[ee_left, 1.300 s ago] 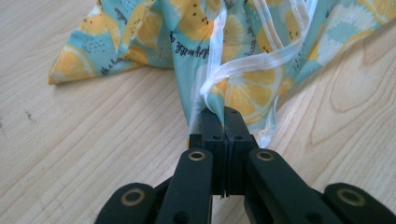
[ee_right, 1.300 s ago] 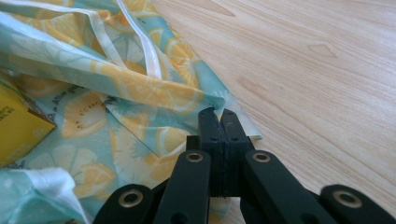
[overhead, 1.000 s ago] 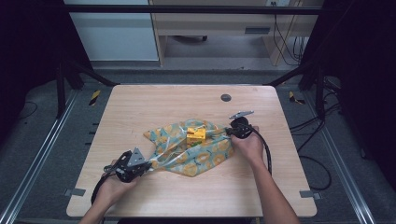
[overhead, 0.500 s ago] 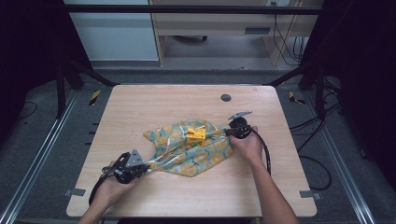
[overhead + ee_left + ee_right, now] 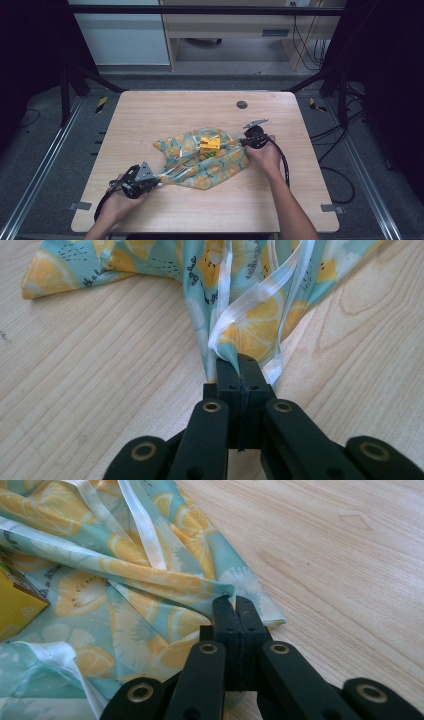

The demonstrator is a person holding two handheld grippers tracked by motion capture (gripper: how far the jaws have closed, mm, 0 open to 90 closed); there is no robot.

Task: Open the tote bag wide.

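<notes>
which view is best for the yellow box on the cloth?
High view: the whole yellow box sits on the lemon-print cloth, between both grippers. The right gripper view catches one corner at its left edge; the left gripper view gives cloth and ribbon.

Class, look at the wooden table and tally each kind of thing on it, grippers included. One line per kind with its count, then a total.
Lemon-print teal cloth with white ribbons: 1
Small yellow box: 1
Black two-jaw grippers, left gripper and right gripper, each shut on a cloth corner: 2
Round dark grommet in the tabletop: 1
Total: 5
</notes>
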